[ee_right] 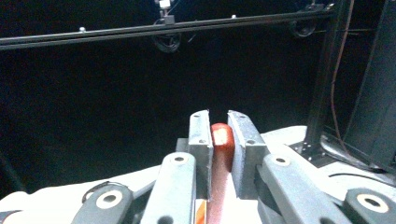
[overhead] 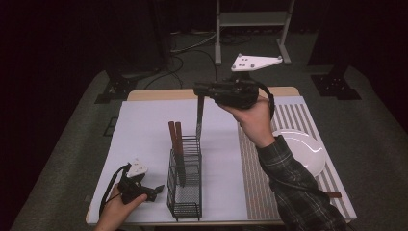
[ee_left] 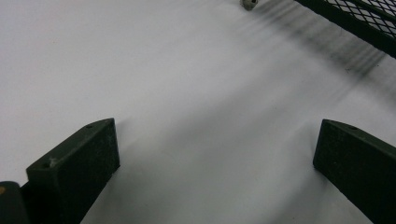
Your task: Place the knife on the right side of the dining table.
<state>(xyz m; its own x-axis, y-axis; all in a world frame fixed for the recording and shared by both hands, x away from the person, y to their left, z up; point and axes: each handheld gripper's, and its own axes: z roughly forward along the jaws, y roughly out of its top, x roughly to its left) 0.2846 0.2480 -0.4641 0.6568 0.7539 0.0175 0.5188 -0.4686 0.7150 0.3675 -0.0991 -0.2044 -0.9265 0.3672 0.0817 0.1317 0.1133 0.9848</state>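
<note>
My right gripper (overhead: 201, 92) is raised above the far middle of the table, shut on the red-brown handle (ee_right: 222, 140) of a knife. Its dark blade (overhead: 199, 120) hangs straight down, and its tip reaches the top of the far end of a black wire rack (overhead: 185, 192). Two brown-handled utensils (overhead: 175, 137) stand upright in the rack. In the right gripper view the jaws of my right gripper (ee_right: 219, 122) press on the handle from both sides. My left gripper (overhead: 156, 190) rests low at the near left, open beside the rack. Between the spread jaws of my left gripper (ee_left: 215, 158) lies only white table cover.
A white plate (overhead: 300, 149) sits on a striped mat (overhead: 250, 159) at the right. A brown handle (overhead: 334, 195) lies near the mat's front right corner. The rack's mesh edge (ee_left: 364, 23) shows at the top right of the left gripper view. Dark floor surrounds the table.
</note>
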